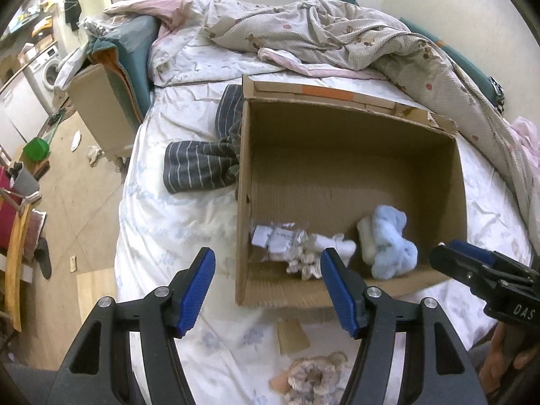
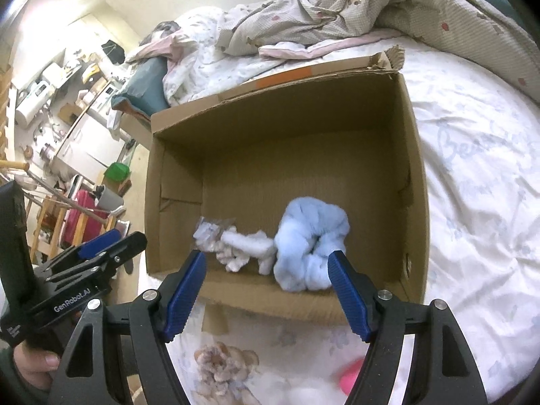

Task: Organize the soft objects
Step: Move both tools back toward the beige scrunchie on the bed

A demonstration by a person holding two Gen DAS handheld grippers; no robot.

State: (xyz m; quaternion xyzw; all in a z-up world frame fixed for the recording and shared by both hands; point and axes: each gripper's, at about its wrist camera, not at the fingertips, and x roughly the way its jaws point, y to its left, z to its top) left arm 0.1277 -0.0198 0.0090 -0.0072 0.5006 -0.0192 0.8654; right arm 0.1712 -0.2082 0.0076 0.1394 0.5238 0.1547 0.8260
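Note:
An open cardboard box [image 1: 351, 128] [image 2: 415, 168] lies on the bed. Inside, near its front wall, are a fluffy light blue cloth [image 1: 391, 246] [image 2: 310, 243], a small white sock bundle [image 1: 334, 246] [image 2: 249, 246] and a crinkled packet [image 1: 273, 236] [image 2: 211, 231]. A fuzzy beige and pink soft toy [image 1: 314, 378] [image 2: 222, 368] lies on the sheet in front of the box. A pink object [image 2: 351, 378] lies beside it. My left gripper [image 1: 268, 290] is open and empty over the box's front left corner. My right gripper [image 2: 266, 290] is open and empty above the front wall.
A grey striped cloth [image 1: 202, 162] lies on the sheet left of the box. A crumpled duvet [image 1: 337, 40] [image 2: 371, 6] and pillows fill the back of the bed. A cluttered floor [image 1: 67, 175] with furniture lies to the left.

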